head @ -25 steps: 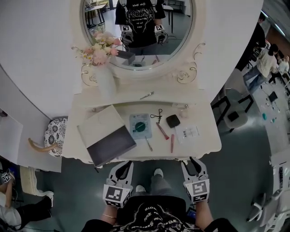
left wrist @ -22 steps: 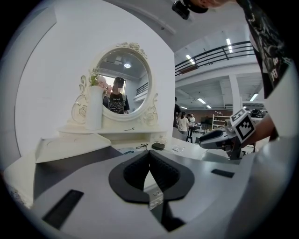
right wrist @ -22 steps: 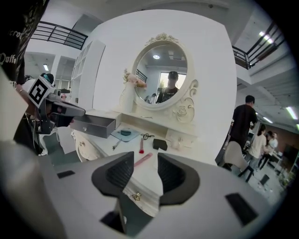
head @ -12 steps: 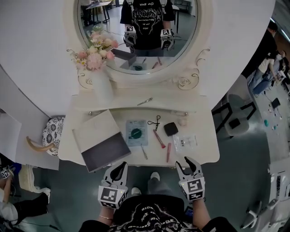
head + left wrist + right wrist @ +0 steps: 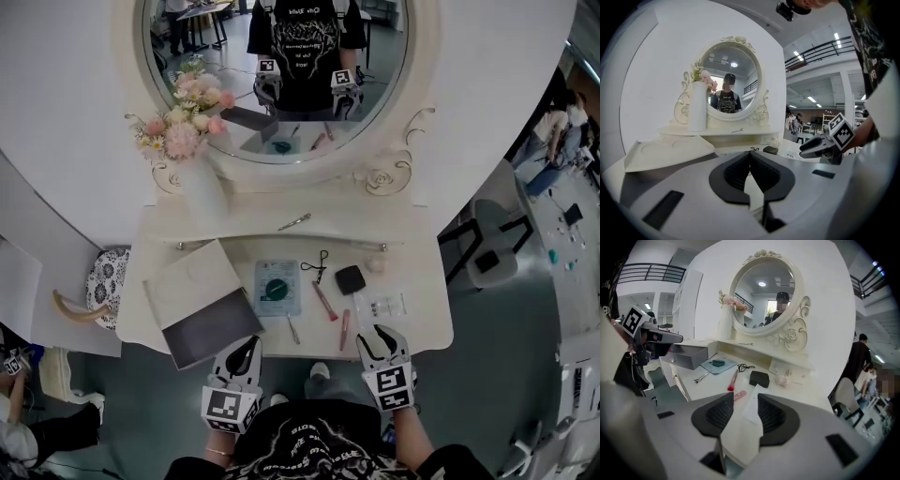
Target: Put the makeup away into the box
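Makeup lies on the white vanity top (image 5: pixel 422 309): a black compact (image 5: pixel 351 278), a red tube (image 5: pixel 324 302), a pink tube (image 5: pixel 344 329), silver tweezers (image 5: pixel 292 328), an eyelash curler (image 5: pixel 317 265) and a teal round piece on a pale blue pad (image 5: pixel 277 287). The open box (image 5: pixel 202 305) sits at the left. My left gripper (image 5: pixel 246 349) is at the front edge just right of the box, tips together, holding nothing. My right gripper (image 5: pixel 381 339) hovers over the front edge near the pink tube (image 5: pixel 739 394), its jaws opening, nothing between them (image 5: pixel 745 404).
A clear packet (image 5: pixel 384 306) lies just beyond the right gripper. A small pink item (image 5: pixel 376 265) sits by the compact. A hair clip (image 5: pixel 294 221) rests on the upper shelf beside a vase of flowers (image 5: pixel 187 141). An oval mirror stands behind. A patterned stool (image 5: pixel 105 281) is at the left.
Both grippers have moved forward to the table's front edge. The right gripper's jaws have spread wider. The items on the table have not moved.
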The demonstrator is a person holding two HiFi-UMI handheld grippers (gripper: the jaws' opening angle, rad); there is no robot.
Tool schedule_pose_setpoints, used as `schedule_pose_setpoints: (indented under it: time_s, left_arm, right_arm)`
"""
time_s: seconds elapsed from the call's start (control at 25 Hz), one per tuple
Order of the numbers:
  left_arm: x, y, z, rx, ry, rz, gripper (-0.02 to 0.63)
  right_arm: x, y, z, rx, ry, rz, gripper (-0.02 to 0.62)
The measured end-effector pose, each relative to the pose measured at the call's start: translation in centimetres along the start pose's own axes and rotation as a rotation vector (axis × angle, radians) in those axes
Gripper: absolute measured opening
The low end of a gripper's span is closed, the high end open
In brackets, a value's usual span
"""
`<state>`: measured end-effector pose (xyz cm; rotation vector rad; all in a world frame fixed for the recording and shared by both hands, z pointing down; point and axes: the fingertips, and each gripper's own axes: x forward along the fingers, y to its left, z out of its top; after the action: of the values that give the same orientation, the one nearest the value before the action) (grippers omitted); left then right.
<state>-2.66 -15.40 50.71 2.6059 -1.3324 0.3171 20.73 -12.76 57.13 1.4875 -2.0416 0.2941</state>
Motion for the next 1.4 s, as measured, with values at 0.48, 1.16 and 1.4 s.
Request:
schedule_pose_setpoints:
  time_s: [0.48, 1.16, 1.4]
  left_arm:
    - [0.2, 2.0, 0.1, -0.018, 0.009, 0.086, 0.017]
    - [1.4, 2.2, 0.0, -0.030, 0.021, 0.095, 0.017]
    - [1.5, 1.9, -0.4, -0.037, 0.036, 0.074, 0.017]
  right_arm:
    - [3.3, -0.7, -2.4, -0.060, 0.155, 0.014, 0.167]
    - [4.6, -0.7, -3.4, 0.069, 0.192, 0.110, 0.112]
    - [4.6, -0.7, -3.3, 0.077, 0.205, 0.149, 0.103]
